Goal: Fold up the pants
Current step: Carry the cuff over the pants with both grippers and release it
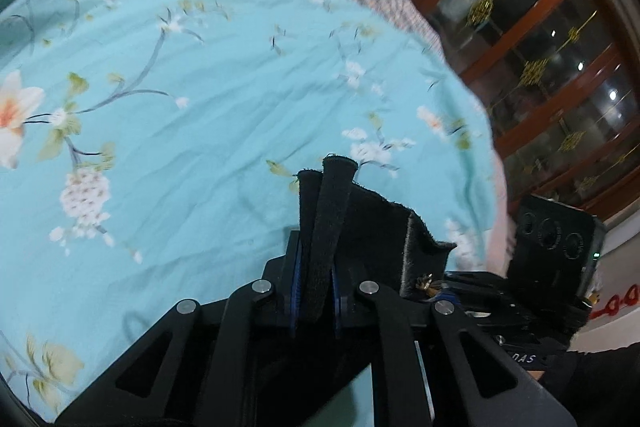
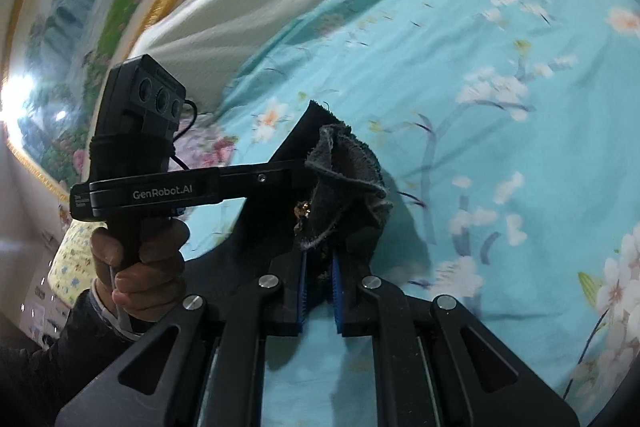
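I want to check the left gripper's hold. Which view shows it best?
The right wrist view: the whole left gripper from the side, shut on the black pants. The left wrist view shows only its closed fingers.

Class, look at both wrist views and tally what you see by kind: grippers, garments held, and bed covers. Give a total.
Grippers: 2, the left gripper and the right gripper
Garments held: 1, the black pants
Bed covers: 1, the floral turquoise sheet
Total: 4
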`<state>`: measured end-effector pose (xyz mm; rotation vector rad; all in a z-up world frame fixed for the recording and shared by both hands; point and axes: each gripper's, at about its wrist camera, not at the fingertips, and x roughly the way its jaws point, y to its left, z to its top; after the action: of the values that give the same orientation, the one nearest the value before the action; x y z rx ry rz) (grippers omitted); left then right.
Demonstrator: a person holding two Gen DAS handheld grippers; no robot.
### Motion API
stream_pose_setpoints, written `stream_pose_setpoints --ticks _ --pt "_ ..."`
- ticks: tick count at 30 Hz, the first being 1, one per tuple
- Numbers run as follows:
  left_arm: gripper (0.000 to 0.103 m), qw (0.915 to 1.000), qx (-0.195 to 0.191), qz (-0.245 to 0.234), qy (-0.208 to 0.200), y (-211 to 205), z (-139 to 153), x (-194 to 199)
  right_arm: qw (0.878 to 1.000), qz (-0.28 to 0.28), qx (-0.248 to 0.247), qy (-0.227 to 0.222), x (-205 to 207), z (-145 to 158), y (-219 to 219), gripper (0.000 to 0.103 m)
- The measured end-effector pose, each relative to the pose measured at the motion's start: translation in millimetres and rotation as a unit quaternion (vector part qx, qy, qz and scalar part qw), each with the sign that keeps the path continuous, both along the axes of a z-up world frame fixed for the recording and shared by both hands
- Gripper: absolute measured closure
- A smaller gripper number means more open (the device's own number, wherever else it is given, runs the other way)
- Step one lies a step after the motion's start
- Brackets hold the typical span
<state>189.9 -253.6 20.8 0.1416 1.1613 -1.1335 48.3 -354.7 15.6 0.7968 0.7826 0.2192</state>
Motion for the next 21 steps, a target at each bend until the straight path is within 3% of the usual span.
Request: stream_pose_setpoints --ticks 5,11,17,21 --pt "0.093 0.9988 -0.038 0.027 -0.014 46 32 -8 0.998 0.041 0.026 -0.047 5 28 20 0.092" --pt "0.093 0.9958 -0.059 0.064 -0.027 99 51 -18 0.993 0.095 0.034 -0.067 16 47 58 0.092" --pt "0.093 0.9919 -0.069 0.101 -0.034 145 49 -26 0.986 0.148 0.031 -0.069 28 51 101 0.092" --pt "0.093 0.9882 -0.076 0.132 -0.01 179 34 -22 0.983 0.173 0.035 -0.058 34 45 121 0.092"
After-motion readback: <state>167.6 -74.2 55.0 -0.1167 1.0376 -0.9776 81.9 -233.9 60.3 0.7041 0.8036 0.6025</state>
